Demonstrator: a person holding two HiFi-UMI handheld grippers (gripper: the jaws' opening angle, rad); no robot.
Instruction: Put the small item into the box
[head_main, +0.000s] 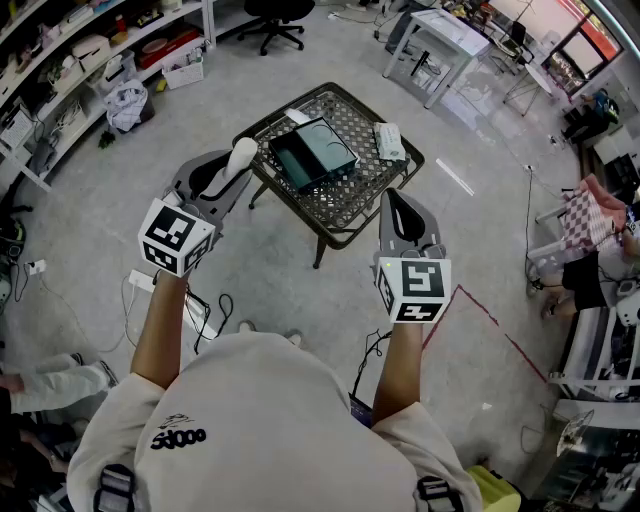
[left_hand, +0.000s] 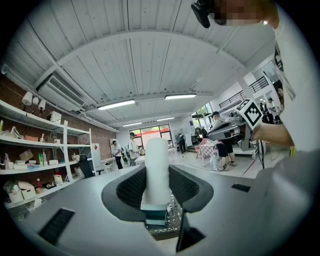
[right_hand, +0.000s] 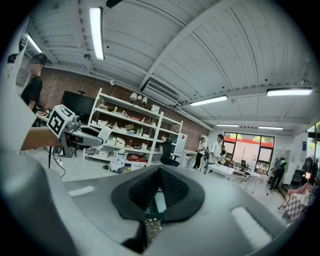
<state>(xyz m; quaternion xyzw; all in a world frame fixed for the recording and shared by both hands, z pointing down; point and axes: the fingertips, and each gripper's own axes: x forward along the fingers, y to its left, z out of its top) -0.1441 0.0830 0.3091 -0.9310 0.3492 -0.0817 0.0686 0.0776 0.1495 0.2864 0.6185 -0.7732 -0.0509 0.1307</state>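
Observation:
My left gripper (head_main: 238, 160) is shut on a white cylinder (head_main: 243, 153), which stands upright between the pads and rises past the fingertips (left_hand: 157, 167). It hangs just left of a small metal mesh table (head_main: 352, 203). An open dark teal box (head_main: 312, 152) lies on that table; part of the box (left_hand: 154, 216) shows below the cylinder. My right gripper (head_main: 392, 200) hovers over the table's near right edge, shut with nothing in it (right_hand: 159, 173). Through the slit below its tips I see the teal box (right_hand: 159, 202) and mesh (right_hand: 151, 227).
A white packet (head_main: 390, 141) lies on the table right of the box. Shelving (head_main: 60, 70) lines the left wall, with an office chair (head_main: 272, 18) and a white table (head_main: 435, 45) at the back. Cables and a power strip (head_main: 140, 282) lie on the floor at my left.

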